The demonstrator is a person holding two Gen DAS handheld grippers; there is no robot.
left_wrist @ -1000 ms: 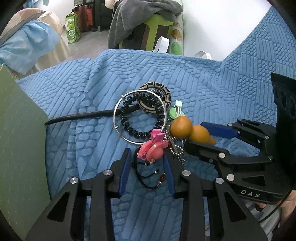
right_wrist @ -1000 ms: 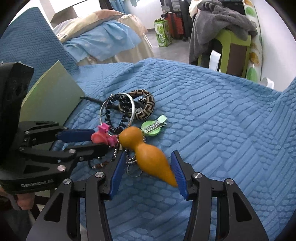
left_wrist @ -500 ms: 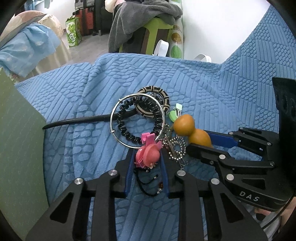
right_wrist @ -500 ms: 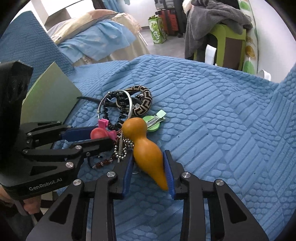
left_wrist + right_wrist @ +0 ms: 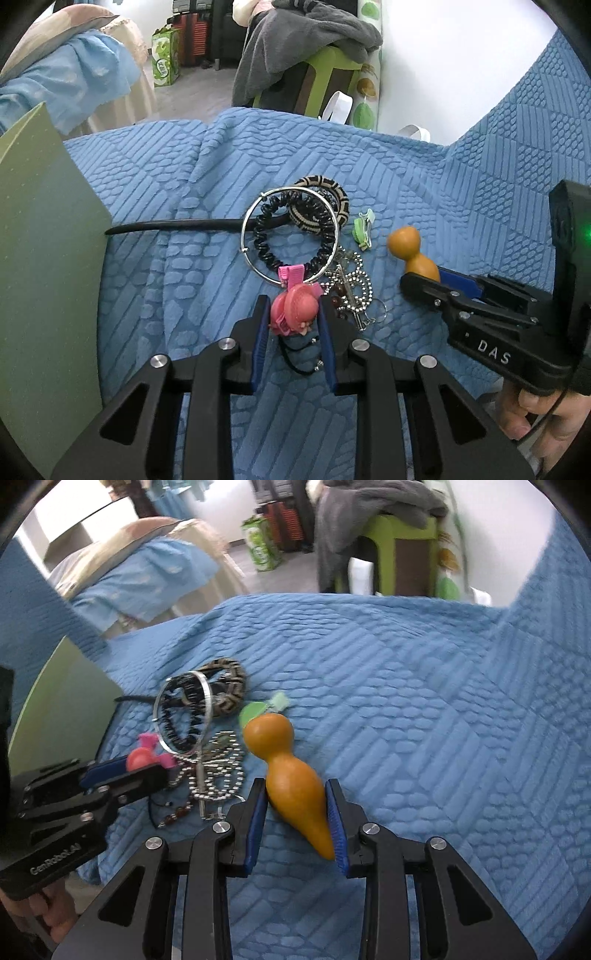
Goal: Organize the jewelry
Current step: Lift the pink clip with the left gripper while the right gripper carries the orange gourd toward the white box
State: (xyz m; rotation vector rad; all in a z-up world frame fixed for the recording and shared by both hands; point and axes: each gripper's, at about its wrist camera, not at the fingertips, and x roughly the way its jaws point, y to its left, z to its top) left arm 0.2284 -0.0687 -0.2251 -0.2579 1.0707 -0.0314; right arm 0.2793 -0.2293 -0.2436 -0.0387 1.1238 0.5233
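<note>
Just getting started, by the look of it. On the left, left claw (image 5: 293, 325) closed tight on the pink hat hair clip (image 5: 293, 308), pads just squeezed in on it; ahead of that claw, still piled on the blue blanket (image 5: 369, 166): silver bangle (image 5: 246, 236), black curly hair tie (image 5: 295, 236), brown patterned band (image 5: 332, 199), ball chain (image 5: 356, 284) and green clip (image 5: 362, 230). On the right, right claw (image 5: 295, 805) pinched shut on the orange wooden gourd (image 5: 291, 771), lifted a little away from the pile; nothing sorted or put away yet.
</note>
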